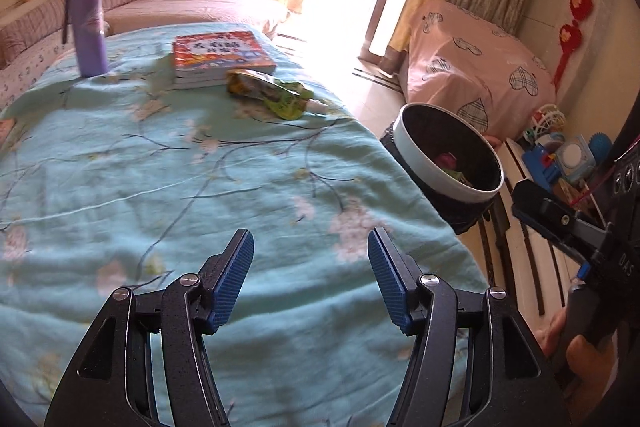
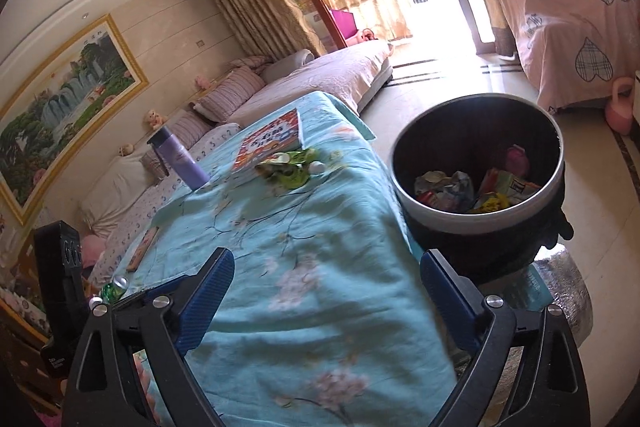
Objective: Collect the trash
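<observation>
A crumpled green and yellow snack pouch (image 1: 272, 93) lies on the far part of the turquoise floral cloth (image 1: 200, 187), beside a stack of books; it also shows in the right wrist view (image 2: 286, 169). A round trash bin (image 1: 448, 157) with a pale rim stands right of the table and holds several wrappers (image 2: 476, 189). My left gripper (image 1: 311, 255) is open and empty over the near cloth. My right gripper (image 2: 328, 277) is open and empty at the table's near right edge, close to the trash bin (image 2: 480, 223). The right gripper's body shows at the left wrist view's right edge (image 1: 560, 223).
A purple bottle (image 1: 88, 27) stands at the far left of the table next to the books (image 1: 220, 57). A green can (image 2: 114, 287) lies at the table's left edge. A sofa (image 1: 160, 7) is behind; toys (image 1: 560, 155) and a pink covered piece (image 1: 472, 67) stand right.
</observation>
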Motion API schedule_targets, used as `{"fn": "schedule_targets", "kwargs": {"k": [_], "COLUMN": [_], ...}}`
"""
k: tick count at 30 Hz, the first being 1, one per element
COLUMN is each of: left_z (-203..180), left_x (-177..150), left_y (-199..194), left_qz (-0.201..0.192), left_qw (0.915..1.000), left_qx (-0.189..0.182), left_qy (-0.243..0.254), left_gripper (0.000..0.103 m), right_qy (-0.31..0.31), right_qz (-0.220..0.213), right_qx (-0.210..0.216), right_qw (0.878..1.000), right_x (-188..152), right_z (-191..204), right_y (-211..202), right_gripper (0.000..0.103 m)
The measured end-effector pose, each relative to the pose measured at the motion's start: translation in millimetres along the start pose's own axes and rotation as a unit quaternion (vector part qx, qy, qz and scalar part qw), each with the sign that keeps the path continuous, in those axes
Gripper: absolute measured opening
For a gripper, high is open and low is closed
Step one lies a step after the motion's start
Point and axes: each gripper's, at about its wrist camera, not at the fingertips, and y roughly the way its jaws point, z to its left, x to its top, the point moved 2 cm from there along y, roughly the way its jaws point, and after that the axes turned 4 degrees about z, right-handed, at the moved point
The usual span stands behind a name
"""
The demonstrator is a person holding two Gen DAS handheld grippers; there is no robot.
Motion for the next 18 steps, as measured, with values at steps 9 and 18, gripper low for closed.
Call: {"fn": "schedule_targets", "kwargs": {"k": [9,18], "left_z": [20,23], "left_x": [-31,-79], "left_y": [-74,-106], "left_qz": [-0.11,-0.202], "left_qw": [0.9918,0.9664], "left_qx": [0.065,0.159], "left_qy": [-0.012,0.005], "left_gripper": [0.095,0.103], "right_qy": [-0.107,-0.139], "right_qz": [-0.126,-0.13], "right_qx": [-0.007,-0.012], "right_qw": [0.986,0.982], "right_x": [-15,-62], "right_z": [63,74], "right_y": [-52,-38], "right_gripper": [0.103,0.103]}}
